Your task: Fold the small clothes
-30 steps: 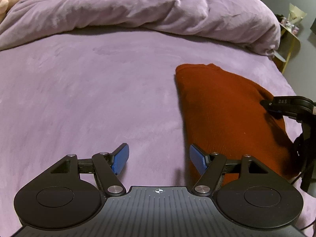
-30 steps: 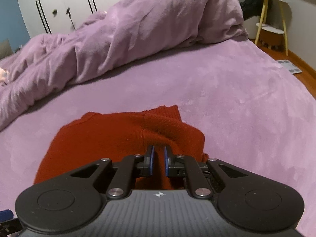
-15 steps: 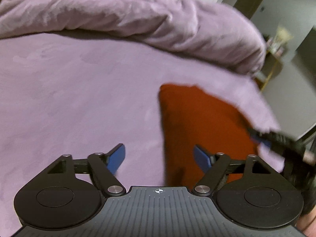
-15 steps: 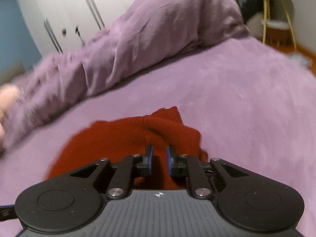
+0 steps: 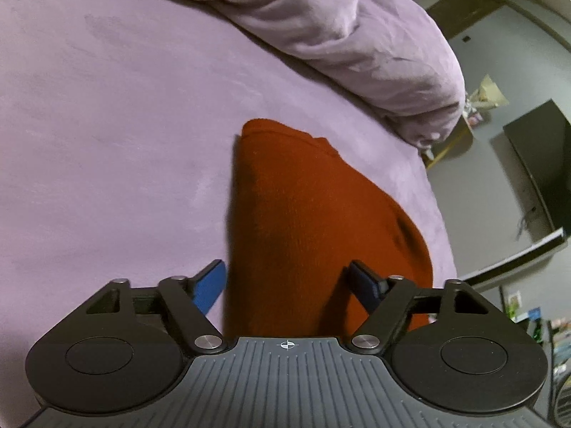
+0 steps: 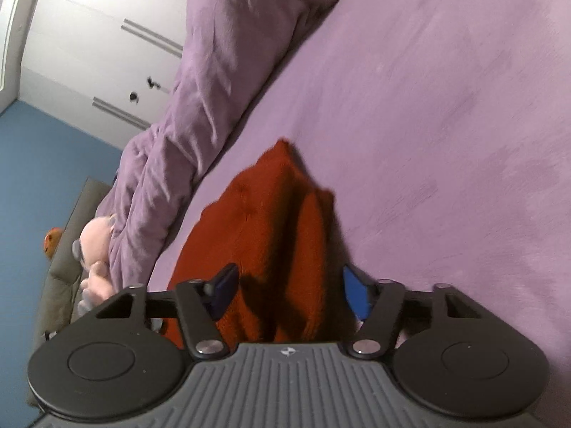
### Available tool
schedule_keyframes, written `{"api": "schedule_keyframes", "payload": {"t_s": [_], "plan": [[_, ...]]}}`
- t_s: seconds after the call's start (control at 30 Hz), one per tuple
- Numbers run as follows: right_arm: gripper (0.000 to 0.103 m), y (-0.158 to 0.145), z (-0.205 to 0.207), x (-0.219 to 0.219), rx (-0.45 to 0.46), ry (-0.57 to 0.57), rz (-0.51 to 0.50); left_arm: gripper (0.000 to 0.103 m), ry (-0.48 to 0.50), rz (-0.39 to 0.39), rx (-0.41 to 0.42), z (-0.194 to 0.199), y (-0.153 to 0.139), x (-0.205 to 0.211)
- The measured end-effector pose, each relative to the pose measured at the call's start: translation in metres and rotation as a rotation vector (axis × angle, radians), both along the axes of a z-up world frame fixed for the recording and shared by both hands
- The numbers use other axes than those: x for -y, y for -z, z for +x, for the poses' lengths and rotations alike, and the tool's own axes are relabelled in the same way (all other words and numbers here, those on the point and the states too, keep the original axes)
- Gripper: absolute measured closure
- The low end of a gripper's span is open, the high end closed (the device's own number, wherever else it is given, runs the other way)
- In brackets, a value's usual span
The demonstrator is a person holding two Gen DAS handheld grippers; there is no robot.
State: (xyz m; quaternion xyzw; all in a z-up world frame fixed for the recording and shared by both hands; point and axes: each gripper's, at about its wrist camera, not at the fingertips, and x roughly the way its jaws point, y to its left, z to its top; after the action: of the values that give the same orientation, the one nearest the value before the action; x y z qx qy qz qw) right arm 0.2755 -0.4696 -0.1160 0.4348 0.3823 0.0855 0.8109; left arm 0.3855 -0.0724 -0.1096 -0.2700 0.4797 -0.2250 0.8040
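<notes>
A rust-red knitted garment [image 5: 307, 207] lies folded on the purple bed sheet [image 5: 107, 135]. My left gripper [image 5: 287, 283] hovers over its near end. The jaws are closing, with the cloth's left fold between them, and the blue pads do not press on it. In the right wrist view the same garment [image 6: 257, 221] shows a raised ridge running away from me. My right gripper [image 6: 289, 290] straddles that ridge. Its jaws are opening and the pads stand clear of the cloth.
A bunched purple duvet [image 5: 349, 35] lies along the far side of the bed. A pink plush toy [image 6: 94, 246] sits by the grey headboard [image 6: 67, 249]. The bed's right edge [image 5: 439, 214] drops off toward a dark cabinet [image 5: 542, 164].
My right gripper let go of the garment's ridge and opened wide. Both views rolled and tilted. The left gripper shifted right, so the garment now lies between its fingers.
</notes>
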Motion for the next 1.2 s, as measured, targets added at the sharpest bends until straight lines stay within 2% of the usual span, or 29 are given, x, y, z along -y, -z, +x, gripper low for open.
{"api": "schedule_keyframes", "payload": {"t_s": [0.13,0.2,0.3,0.4,0.5,0.63,0.77,0.83,0.9,0.97,1.0,1.03,1.07,1.13,1.2], "plan": [[0.057,0.01,0.014,-0.006,-0.008,-0.006,0.062,0.037,-0.023,0.001,-0.034,0.006,0.006,0.006],[0.059,0.015,0.017,-0.008,-0.009,0.011,0.101,0.048,-0.043,-0.011,-0.04,0.006,0.009,0.005],[0.069,0.019,0.016,-0.015,-0.01,0.041,0.139,0.057,-0.06,-0.022,-0.026,0.0,0.005,0.003],[0.071,0.008,0.012,-0.028,0.021,0.025,0.147,0.061,-0.048,-0.043,-0.001,-0.006,-0.006,-0.004],[0.072,-0.008,0.01,-0.045,0.056,-0.009,0.207,0.064,-0.017,-0.057,0.031,-0.019,-0.026,-0.016],[0.072,-0.029,0.009,-0.086,0.06,-0.098,0.219,0.069,-0.019,-0.048,0.068,-0.049,-0.055,-0.049],[0.072,-0.028,0.005,-0.128,0.029,-0.192,0.241,0.073,-0.118,0.01,0.094,-0.08,-0.072,-0.098],[0.071,-0.022,0.002,-0.147,0.004,-0.225,0.201,0.076,-0.14,0.102,0.113,-0.089,-0.074,-0.113],[0.063,-0.022,0.0,-0.152,-0.026,-0.188,0.137,0.076,-0.153,0.183,0.104,-0.091,-0.077,-0.124],[0.051,-0.041,-0.003,-0.152,-0.034,-0.116,-0.019,0.075,-0.169,0.219,0.125,-0.092,-0.083,-0.129],[0.045,-0.056,-0.006,-0.155,-0.026,-0.069,-0.137,0.072,-0.175,0.226,0.141,-0.09,-0.087,-0.13],[0.04,-0.071,-0.008,-0.16,-0.016,-0.023,-0.231,0.067,-0.185,0.233,0.152,-0.087,-0.089,-0.13],[0.04,-0.084,-0.009,-0.166,0.02,0.005,-0.284,0.057,-0.195,0.238,0.157,-0.082,-0.091,-0.127],[0.041,-0.104,-0.005,-0.181,0.073,0.018,-0.278,0.054,-0.21,0.263,0.167,-0.071,-0.092,-0.115],[0.047,-0.113,0.011,-0.2,0.101,-0.015,-0.272,0.051,-0.203,0.296,0.169,-0.059,-0.09,-0.099]]}}
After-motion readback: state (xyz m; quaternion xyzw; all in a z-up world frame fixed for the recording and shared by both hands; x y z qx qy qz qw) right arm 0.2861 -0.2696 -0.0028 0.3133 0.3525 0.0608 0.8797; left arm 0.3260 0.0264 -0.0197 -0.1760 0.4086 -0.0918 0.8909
